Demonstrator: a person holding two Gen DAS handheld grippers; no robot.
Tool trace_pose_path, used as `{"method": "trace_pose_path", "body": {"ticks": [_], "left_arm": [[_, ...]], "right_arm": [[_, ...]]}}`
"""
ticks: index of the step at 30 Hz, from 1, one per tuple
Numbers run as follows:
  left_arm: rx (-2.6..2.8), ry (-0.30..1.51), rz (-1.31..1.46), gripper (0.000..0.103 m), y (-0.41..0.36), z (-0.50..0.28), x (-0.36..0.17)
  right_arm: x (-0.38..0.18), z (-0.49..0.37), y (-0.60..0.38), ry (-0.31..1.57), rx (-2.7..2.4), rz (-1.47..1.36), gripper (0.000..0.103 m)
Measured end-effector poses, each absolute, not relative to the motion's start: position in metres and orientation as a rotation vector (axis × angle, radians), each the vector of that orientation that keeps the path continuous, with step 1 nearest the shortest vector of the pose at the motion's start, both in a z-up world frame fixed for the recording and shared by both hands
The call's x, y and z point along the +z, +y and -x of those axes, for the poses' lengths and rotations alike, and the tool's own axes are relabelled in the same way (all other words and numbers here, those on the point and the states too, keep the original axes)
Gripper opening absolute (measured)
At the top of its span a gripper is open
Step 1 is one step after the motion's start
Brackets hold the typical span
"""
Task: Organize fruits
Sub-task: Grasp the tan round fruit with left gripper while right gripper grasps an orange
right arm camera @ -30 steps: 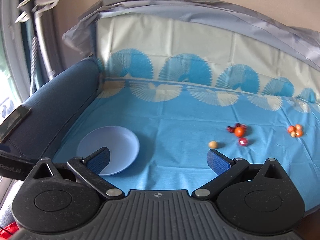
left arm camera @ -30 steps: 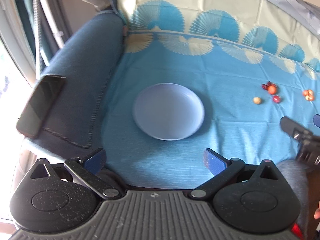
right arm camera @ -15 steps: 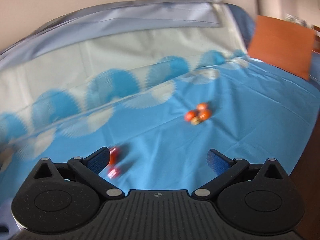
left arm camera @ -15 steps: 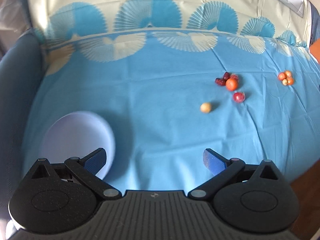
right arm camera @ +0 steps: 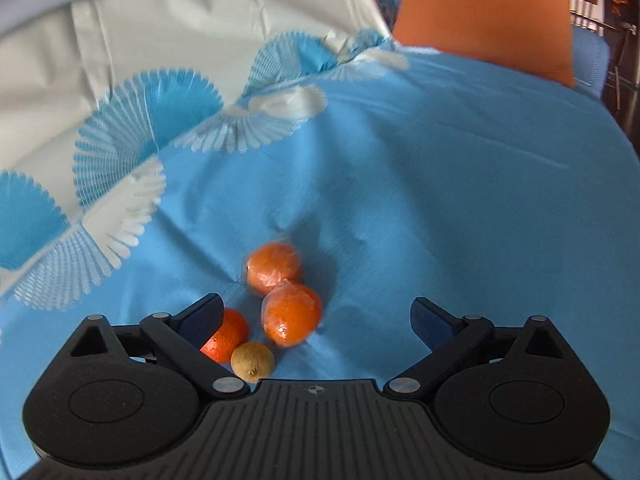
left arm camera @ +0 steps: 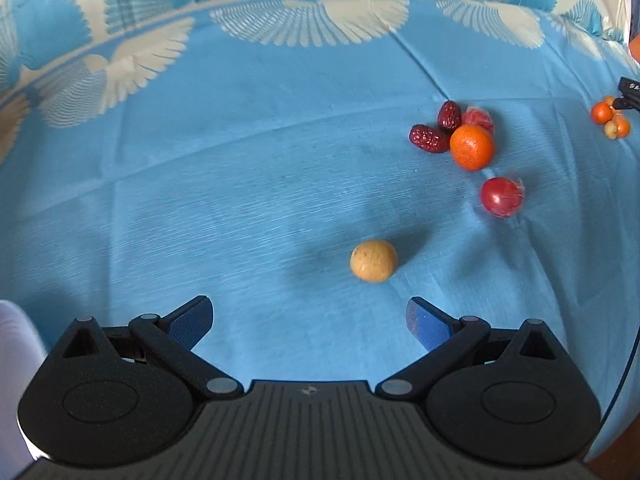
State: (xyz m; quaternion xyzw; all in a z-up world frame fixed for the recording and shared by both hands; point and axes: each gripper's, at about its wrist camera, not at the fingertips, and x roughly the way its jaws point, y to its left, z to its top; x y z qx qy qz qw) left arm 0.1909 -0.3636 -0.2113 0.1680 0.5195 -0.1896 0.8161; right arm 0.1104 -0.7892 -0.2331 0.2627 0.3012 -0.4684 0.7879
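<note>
My left gripper [left arm camera: 308, 318] hangs open over the blue cloth [left arm camera: 240, 184], just short of a tan round fruit [left arm camera: 374, 261]. Farther right lie an orange [left arm camera: 471, 147], two dark red dates [left arm camera: 429, 139], and two wrapped red fruits [left arm camera: 501, 197]. My right gripper [right arm camera: 316, 318] is wide and its jaws are closing; a wrapped orange fruit [right arm camera: 292, 314] lies between them, untouched. Another wrapped orange fruit [right arm camera: 273, 267] lies beyond it. A bare orange [right arm camera: 226, 336] and a tan fruit [right arm camera: 253, 361] lie by the left finger [right arm camera: 202, 318]. That same cluster [left arm camera: 610, 118] shows at the left view's right edge.
The pale plate's edge [left arm camera: 14, 360] shows at the lower left of the left wrist view. An orange cushion [right arm camera: 484, 12] stands behind the cloth at the far right. Folded white and fan-patterned cloth [right arm camera: 160, 60] rises along the back. Part of the other gripper [left arm camera: 630, 94] shows beside the far cluster.
Both grippers swept rightward and down. The left one left the plate and now faces the tan fruit. The right one passed the middle fruits and came over the orange cluster.
</note>
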Motion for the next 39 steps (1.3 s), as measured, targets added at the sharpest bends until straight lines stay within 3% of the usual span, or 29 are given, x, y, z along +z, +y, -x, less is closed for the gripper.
{"method": "trace_pose_path", "body": {"ticks": [2,3,4,6,7,8,9,10,16,18,20,23,24,25,26,27,33,39], "left_arm": [[-0.422,1.107,-0.341,0.1,-0.368,-0.195,-0.217],[-0.443,1.095,-0.329,0.093,-0.369,-0.196,-0.218],[-0.471,1.089,-0.324,0.062,-0.371,-0.196,-0.219],[-0.509,1.076,-0.333,0.046,-0.374,-0.192,-0.217],[-0.543,1.071,-0.323,0.019,-0.374,-0.191,-0.216],[-0.557,1.076,-0.321,0.006,-0.374,-0.191,-0.216],[-0.563,1.08,-0.315,0.0,-0.374,-0.19,-0.215],[-0.569,1.088,-0.306,0.0,-0.372,-0.189,-0.214],[-0.602,1.005,-0.291,0.0,-0.358,-0.175,-0.187],[-0.618,1.015,-0.289,0.006,-0.358,-0.176,-0.187],[-0.628,1.044,-0.275,0.028,-0.361,-0.179,-0.192],[-0.602,1.049,-0.273,0.053,-0.371,-0.186,-0.202],[-0.591,1.042,-0.278,0.055,-0.375,-0.189,-0.205],[-0.589,1.035,-0.285,0.056,-0.38,-0.191,-0.207],[-0.593,1.031,-0.296,0.044,-0.384,-0.194,-0.209],[-0.6,1.034,-0.313,0.025,-0.388,-0.195,-0.212],[-0.619,0.998,-0.301,0.026,-0.378,-0.185,-0.187],[-0.625,0.917,-0.253,0.026,-0.308,-0.131,-0.107]], "right_arm": [[-0.241,-0.118,-0.793,0.641,-1.015,-0.526,0.093],[-0.241,-0.118,-0.794,0.637,-1.036,-0.508,0.075],[-0.24,-0.116,-0.795,0.649,-1.042,-0.505,0.061],[-0.242,-0.108,-0.797,0.636,-0.987,-0.583,0.055],[-0.241,-0.104,-0.796,0.645,-0.979,-0.596,0.056],[-0.239,-0.104,-0.793,0.664,-0.961,-0.576,0.055],[-0.237,-0.104,-0.79,0.685,-0.925,-0.548,0.039],[-0.234,-0.104,-0.787,0.692,-0.881,-0.543,0.034],[-0.206,-0.08,-0.761,0.631,-0.88,-0.492,0.033],[-0.195,-0.066,-0.748,0.61,-0.865,-0.467,0.034],[-0.19,-0.051,-0.735,0.606,-0.838,-0.475,0.034],[-0.189,-0.025,-0.712,0.619,-0.8,-0.495,0.034],[-0.191,-0.016,-0.703,0.625,-0.79,-0.509,0.034],[-0.193,-0.008,-0.695,0.631,-0.779,-0.528,0.034],[-0.197,0.0,-0.688,0.632,-0.772,-0.548,0.034],[-0.2,0.006,-0.681,0.639,-0.77,-0.565,0.034],[-0.203,0.021,-0.626,0.637,-0.743,-0.581,0.034],[-0.146,0.015,-0.555,0.572,-0.618,-0.467,0.034]]}}
